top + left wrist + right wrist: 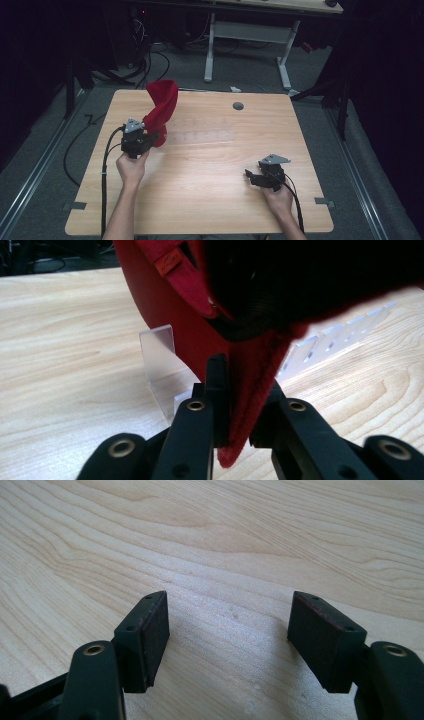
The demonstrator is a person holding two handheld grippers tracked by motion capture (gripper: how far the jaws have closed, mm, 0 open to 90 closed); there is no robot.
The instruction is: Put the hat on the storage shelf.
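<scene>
My left gripper (pixel 150 136) is clamped on the lower edge of the red cap (pixel 162 107), holding it up above the table (pixel 210 200) at far left, over a clear plastic stand (pixel 159 357). My right gripper (pixel 227 630) rests near right, jaws wide, nothing between them.

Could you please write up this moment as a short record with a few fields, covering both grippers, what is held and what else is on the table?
left gripper: shut on the red cloth, gripping its lower edge
red cloth: lifted above the table, hanging twisted from its upper part down to the jaws
right gripper: open, nothing between its pads, low over bare wood
clear plastic rack: lies on the table just behind the cloth, slotted strip running to the right
table: light wood, a grey round cap near its far edge
</scene>
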